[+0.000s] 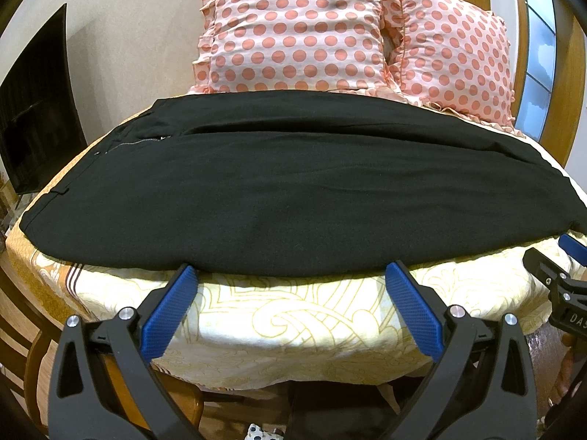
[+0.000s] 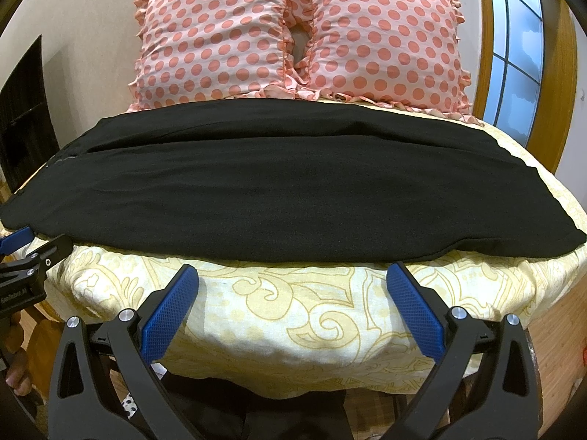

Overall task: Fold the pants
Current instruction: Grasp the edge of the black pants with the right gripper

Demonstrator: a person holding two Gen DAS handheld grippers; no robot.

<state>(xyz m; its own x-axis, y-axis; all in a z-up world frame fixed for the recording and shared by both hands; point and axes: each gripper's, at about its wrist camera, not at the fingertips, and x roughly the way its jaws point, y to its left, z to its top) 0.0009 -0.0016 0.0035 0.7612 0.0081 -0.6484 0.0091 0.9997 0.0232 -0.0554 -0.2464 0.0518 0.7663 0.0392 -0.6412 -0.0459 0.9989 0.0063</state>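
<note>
At the far left a dark screen (image 1: 35,110) stands against the wall, clear of the bed. The black pants (image 1: 286,190) lie flat across the bed (image 1: 293,330), laid crosswise, with the zipper and waist end (image 1: 139,141) at the left and the leg hems running off to the right. Their near long edge sits just back from the front edge of the mattress, leaving a strip of bare yellow patterned cover between the fabric and the drop.

The left gripper (image 1: 291,269) hovers at that strip with its blue fingers (image 1: 170,311) spread wide apart and nothing between them; the fingertips reach about to the pants' near edge, and whether they touch it is not clear. Left of it, the waist corner hangs close to the bed's side edge.

The right gripper (image 2: 292,269) is likewise spread wide and empty, its tips just short of the near hem, with a clear band of cover between. From this view the pants (image 2: 279,190) end in a hem corner (image 2: 572,238) near the right edge of the bed.

Behind the pants' far edge two pink polka-dot pillows (image 2: 293,36) stand close, almost touching the fabric. A wood-framed window (image 2: 513,55) lies at far right.
</note>
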